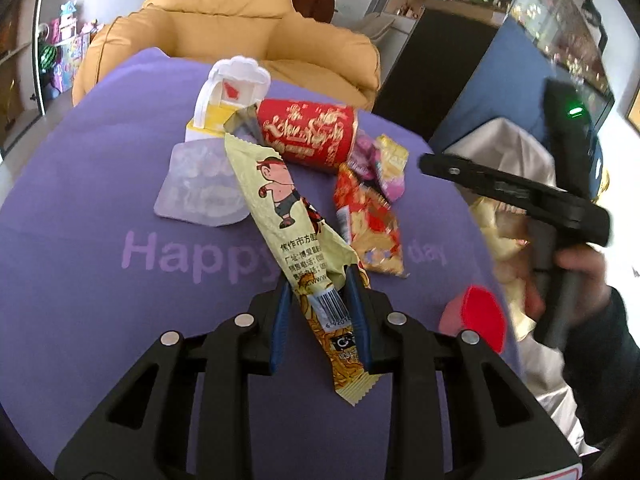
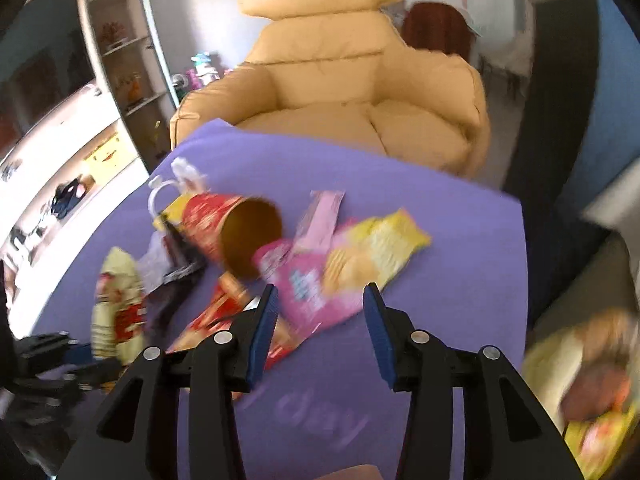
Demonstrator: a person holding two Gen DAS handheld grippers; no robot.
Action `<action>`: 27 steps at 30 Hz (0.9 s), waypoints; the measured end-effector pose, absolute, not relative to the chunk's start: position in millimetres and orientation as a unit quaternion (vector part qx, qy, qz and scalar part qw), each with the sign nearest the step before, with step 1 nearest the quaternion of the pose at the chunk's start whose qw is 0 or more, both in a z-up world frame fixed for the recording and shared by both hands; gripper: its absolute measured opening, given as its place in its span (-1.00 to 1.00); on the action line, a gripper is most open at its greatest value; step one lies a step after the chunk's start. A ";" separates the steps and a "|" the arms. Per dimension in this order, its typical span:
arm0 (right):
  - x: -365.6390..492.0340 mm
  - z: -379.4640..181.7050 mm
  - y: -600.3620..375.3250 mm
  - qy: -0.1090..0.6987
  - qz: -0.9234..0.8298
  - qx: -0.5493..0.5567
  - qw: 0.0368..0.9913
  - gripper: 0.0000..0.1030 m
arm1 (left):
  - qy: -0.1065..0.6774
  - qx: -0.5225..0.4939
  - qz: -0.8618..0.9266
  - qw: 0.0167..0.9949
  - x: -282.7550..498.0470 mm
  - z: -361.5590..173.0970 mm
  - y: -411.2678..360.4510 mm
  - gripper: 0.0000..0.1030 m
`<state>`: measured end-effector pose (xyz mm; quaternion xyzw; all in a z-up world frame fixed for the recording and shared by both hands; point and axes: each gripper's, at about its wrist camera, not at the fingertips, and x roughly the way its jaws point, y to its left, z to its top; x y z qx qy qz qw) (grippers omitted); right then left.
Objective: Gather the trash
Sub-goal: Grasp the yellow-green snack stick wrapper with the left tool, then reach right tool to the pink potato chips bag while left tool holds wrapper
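Left tool [image 1: 318, 280] clamps one long wrapper [image 1: 280, 204]—right tool [image 2: 320, 296] gapes over one pink packet [image 2: 308, 288].

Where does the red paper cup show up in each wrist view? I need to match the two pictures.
Left wrist: red paper cup on its side, upper centre, behind the held wrapper.
Right wrist: red paper cup, left of centre, open mouth toward the camera.
Shared landmark: yellow armchair behind the table.

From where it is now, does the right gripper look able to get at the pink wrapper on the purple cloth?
Probably yes. The right gripper is open, and the pink wrapper lies right ahead of its fingertips with nothing lying over its near end. A yellow wrapper overlaps its far side, so it may get dragged along.
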<state>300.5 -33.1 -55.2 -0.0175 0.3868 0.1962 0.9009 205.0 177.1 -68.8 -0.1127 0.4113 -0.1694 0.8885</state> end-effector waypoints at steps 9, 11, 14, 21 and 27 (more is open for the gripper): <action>350.5 -96.3 -67.1 0.428 0.192 0.020 0.883 -0.19 | 0.418 -0.099 -0.186 0.884 230.0 -71.9 146.0 -0.49; 355.5 -100.4 -67.1 0.430 0.199 0.030 0.880 -0.19 | 0.418 -0.089 -0.186 0.885 234.9 -70.9 138.6 -0.49; 362.8 -104.2 -61.3 0.434 0.207 0.029 0.876 -0.19 | 0.418 -0.087 -0.187 0.885 239.6 -69.9 132.8 -0.49; 374.5 -104.4 -48.1 0.431 0.207 0.020 0.878 0.00 | 0.420 -0.105 -0.178 0.884 242.9 -68.9 140.5 -0.49; 370.1 -104.6 -39.0 0.418 0.207 -0.016 0.884 0.02 | 0.417 -0.116 -0.164 0.886 245.5 -67.9 150.5 -0.49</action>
